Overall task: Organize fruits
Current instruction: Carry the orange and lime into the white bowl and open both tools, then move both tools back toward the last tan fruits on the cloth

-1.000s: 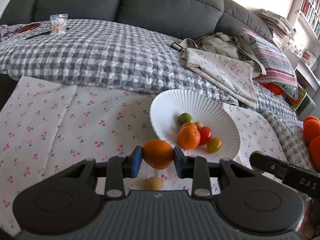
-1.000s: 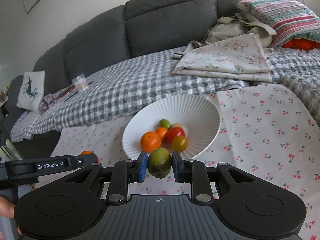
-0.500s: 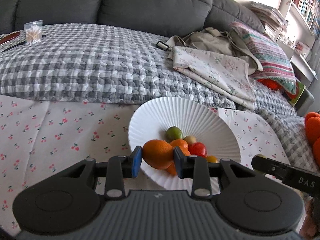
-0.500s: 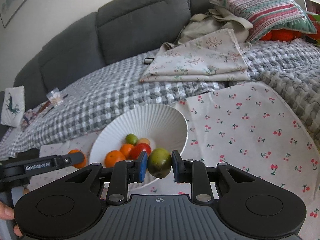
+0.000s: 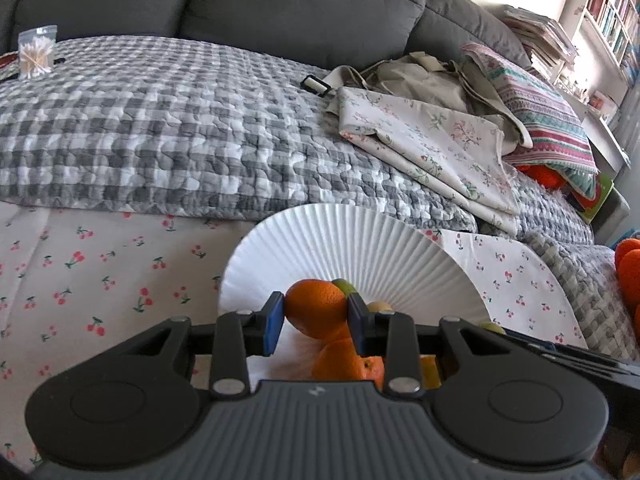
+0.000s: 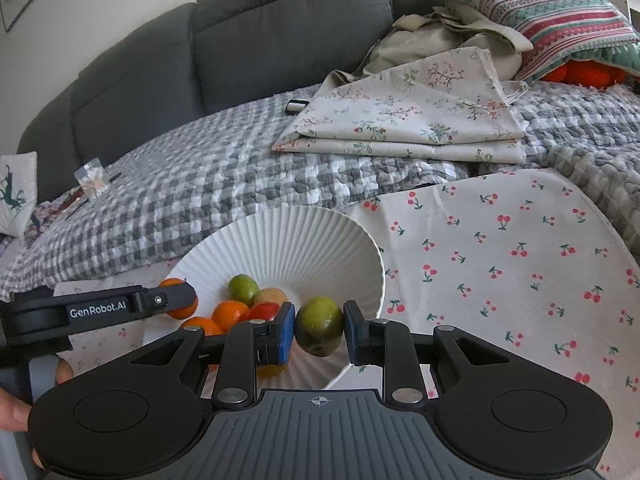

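Note:
My left gripper (image 5: 316,316) is shut on an orange (image 5: 316,308) and holds it over the near side of the white ribbed bowl (image 5: 360,248). My right gripper (image 6: 319,330) is shut on a green fruit (image 6: 319,326) and holds it over the bowl's right rim (image 6: 296,240). Inside the bowl lie several small fruits: a lime (image 6: 242,287), oranges (image 6: 230,314), a red tomato (image 6: 264,311). The left gripper shows in the right wrist view (image 6: 176,298), its orange partly hidden behind a finger.
The bowl stands on a cherry-print cloth (image 6: 500,256) over a grey checked quilt (image 5: 160,120) on a dark sofa. Folded floral cloths (image 6: 400,120) and a striped pillow (image 6: 540,12) lie behind. A cotton-swab jar (image 5: 37,52) stands far left.
Both grippers moved in over the bowl with their fruit still held; the left came from the cloth at the bowl's left, the right from the front.

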`<state>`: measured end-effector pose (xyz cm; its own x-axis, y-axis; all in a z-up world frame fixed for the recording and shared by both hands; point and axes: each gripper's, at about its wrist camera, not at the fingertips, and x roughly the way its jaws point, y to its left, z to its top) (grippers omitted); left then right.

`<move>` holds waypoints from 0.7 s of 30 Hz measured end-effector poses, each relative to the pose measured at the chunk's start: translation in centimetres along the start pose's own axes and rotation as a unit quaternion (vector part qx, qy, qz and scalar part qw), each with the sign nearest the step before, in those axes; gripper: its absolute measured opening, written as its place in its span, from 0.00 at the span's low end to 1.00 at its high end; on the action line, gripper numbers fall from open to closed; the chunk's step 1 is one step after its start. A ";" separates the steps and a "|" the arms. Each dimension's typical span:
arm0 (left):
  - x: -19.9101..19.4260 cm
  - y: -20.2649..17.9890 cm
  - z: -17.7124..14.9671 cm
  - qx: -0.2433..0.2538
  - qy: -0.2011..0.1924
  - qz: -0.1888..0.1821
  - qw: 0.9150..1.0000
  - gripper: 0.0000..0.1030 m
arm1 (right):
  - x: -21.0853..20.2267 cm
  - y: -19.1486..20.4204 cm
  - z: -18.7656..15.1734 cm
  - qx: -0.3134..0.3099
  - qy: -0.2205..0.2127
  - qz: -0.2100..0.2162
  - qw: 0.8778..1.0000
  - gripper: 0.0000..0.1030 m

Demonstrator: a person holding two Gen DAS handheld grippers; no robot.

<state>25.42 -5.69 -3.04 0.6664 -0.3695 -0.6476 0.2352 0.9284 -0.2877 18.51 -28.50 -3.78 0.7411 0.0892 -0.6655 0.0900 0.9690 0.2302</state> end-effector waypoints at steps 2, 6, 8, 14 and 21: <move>0.4 0.0 -0.1 0.001 0.004 0.001 1.000 0.32 | 0.6 0.0 0.0 -0.002 0.003 -0.004 1.000 0.24; 0.7 0.1 -0.4 0.000 0.008 -0.002 1.000 0.32 | 1.4 0.0 -0.3 -0.003 0.012 -0.005 1.000 0.24; 0.6 0.1 -0.4 0.003 0.007 -0.001 1.000 0.32 | 1.6 0.1 -0.4 -0.005 0.012 -0.006 1.000 0.24; 0.3 0.3 -0.1 -0.008 0.006 0.001 1.000 0.39 | 1.5 0.1 -0.5 0.005 0.011 -0.005 1.000 0.25; -1.4 0.8 0.4 -0.022 -0.013 0.001 1.000 0.60 | 0.5 -0.3 0.1 0.023 -0.004 -0.004 1.000 0.46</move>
<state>24.99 -4.41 -2.10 0.6849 -0.3651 -0.6305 0.2028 0.9267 -0.3163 18.95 -28.73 -4.10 0.7452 0.0788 -0.6622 0.1264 0.9583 0.2562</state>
